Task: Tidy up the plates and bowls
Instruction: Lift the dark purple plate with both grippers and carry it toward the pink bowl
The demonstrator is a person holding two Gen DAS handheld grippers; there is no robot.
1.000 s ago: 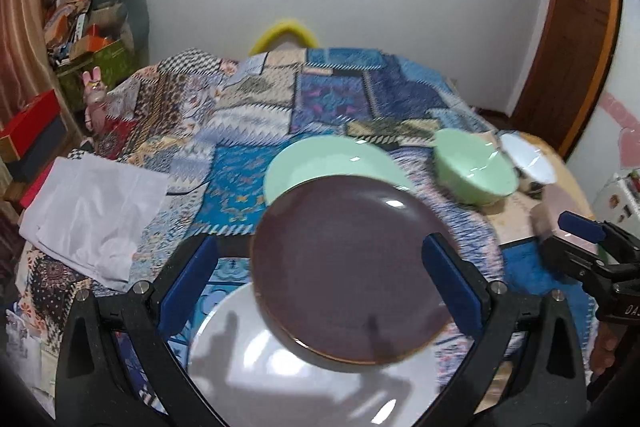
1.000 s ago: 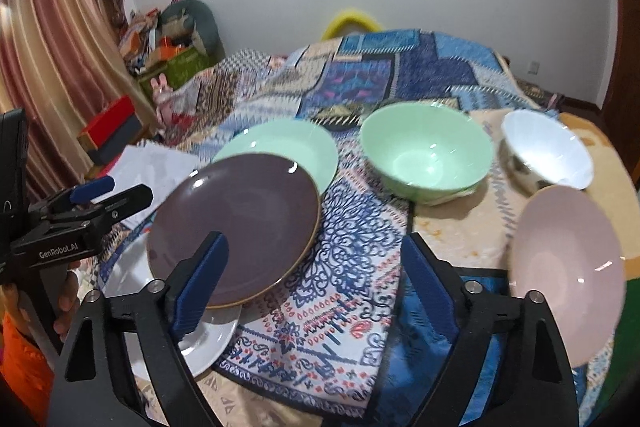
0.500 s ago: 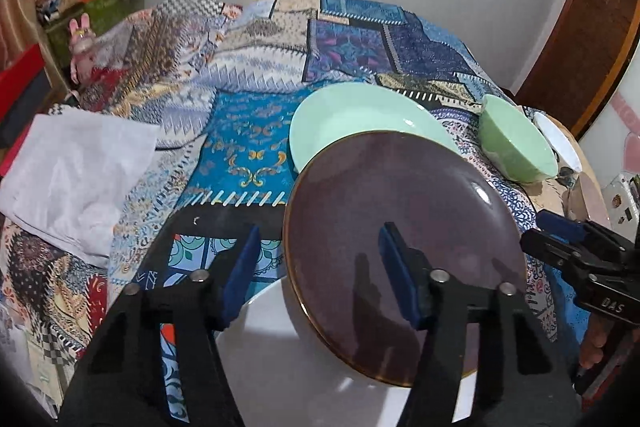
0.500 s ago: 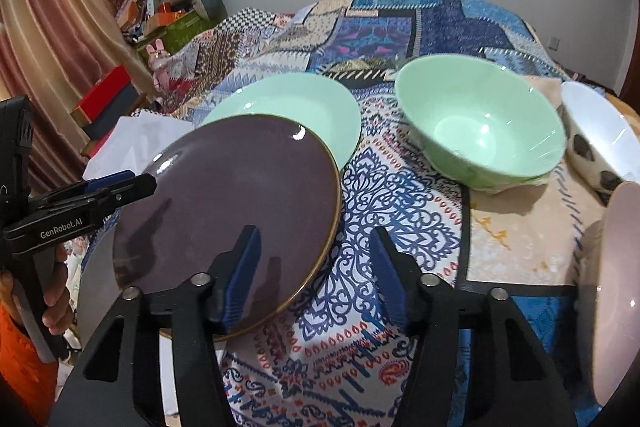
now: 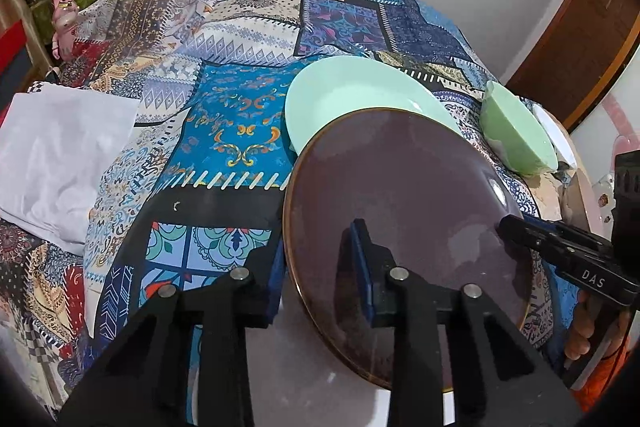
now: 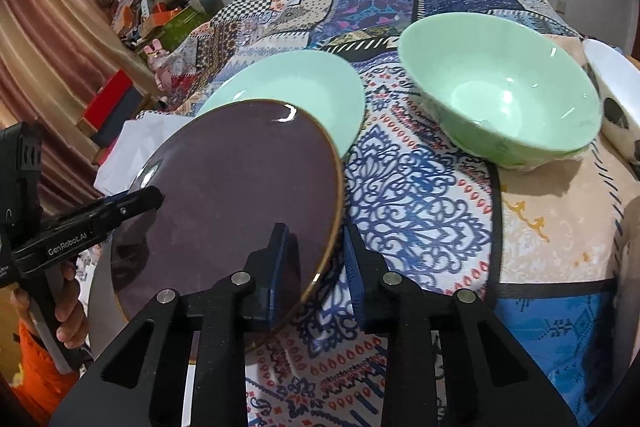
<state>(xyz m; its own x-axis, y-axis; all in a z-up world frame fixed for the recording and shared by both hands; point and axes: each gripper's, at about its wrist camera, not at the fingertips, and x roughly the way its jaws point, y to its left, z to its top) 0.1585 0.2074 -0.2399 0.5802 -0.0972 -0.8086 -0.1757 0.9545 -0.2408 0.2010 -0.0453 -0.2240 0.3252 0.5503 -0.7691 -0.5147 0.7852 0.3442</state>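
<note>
Left gripper (image 5: pixel 320 267) closing just now, blue pads astride the left rim of the brown plate (image 5: pixel 400 195), seemingly pinching it. Brown plate tilted, lying over a white plate (image 5: pixel 312 379) and overlapping the mint plate (image 5: pixel 352 95) behind. Right gripper (image 6: pixel 316 267) likewise closing just now, narrowed onto the brown plate's right rim, one pad above, one below. Further right, green bowl (image 6: pixel 504 99) upright on the patterned cloth (image 6: pixel 420 195), white bowl (image 6: pixel 612 99) beside it at the edge.
</note>
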